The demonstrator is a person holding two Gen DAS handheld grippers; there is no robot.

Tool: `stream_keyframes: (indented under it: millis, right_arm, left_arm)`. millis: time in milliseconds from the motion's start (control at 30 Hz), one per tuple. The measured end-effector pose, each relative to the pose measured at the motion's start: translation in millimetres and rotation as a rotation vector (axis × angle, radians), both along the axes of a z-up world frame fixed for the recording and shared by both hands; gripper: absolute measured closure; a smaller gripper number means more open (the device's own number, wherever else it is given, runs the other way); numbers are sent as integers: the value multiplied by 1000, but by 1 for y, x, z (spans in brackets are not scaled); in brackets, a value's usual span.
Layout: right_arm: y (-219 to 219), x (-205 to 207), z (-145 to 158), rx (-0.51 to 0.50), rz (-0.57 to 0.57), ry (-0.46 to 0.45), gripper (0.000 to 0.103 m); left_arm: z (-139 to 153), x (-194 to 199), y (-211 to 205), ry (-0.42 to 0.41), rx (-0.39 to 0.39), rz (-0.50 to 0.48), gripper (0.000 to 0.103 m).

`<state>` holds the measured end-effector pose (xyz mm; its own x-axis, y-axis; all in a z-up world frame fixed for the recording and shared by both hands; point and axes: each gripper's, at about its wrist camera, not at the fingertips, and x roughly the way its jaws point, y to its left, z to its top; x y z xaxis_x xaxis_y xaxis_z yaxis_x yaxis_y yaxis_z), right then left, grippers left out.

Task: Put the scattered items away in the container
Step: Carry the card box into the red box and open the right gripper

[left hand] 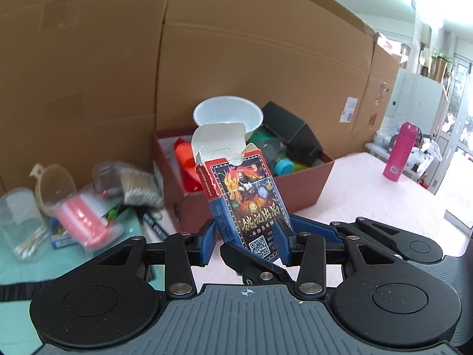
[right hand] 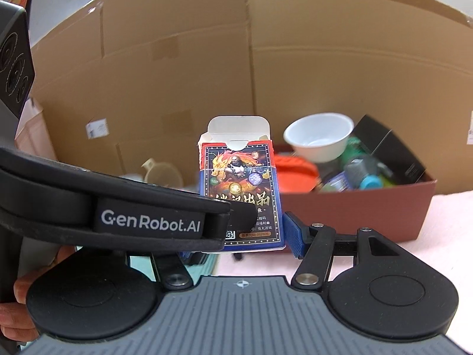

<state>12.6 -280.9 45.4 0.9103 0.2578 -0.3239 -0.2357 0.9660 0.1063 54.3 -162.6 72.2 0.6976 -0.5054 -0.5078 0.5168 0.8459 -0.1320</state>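
Note:
A blue and red playing-card box (left hand: 246, 198) with its white top flap open stands upright between the pads of my left gripper (left hand: 246, 241). It also shows in the right wrist view (right hand: 241, 195), where my right gripper (right hand: 241, 236) is shut on its sides; the left finger is hidden behind a black strap (right hand: 118, 210). The red-brown container (left hand: 295, 189) sits just behind, holding a white bowl (left hand: 227, 115), a black box (left hand: 295, 130) and several coloured items. In the left wrist view the right gripper's arm crosses below the box.
Loose items lie at the left on a teal mat (left hand: 44, 263): a clear jar of cotton swabs (left hand: 20, 224), a beige cup (left hand: 54, 183), a pink roll (left hand: 84, 222). Large cardboard sheets (left hand: 118, 59) stand behind. A pink bottle (left hand: 399, 151) stands at the far right.

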Motion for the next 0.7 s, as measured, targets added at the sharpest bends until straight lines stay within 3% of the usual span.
stream_keyframes:
  millis: [233,700]
  right_arm:
    - [-23,25,7,-11,-43,-20,37]
    - [-53,73,-3,-58,-66,8,37]
  left_arm:
    - [7,28,-30,-14,-11,-28,50]
    - [-8,84,-60,57,-65,-38,50]
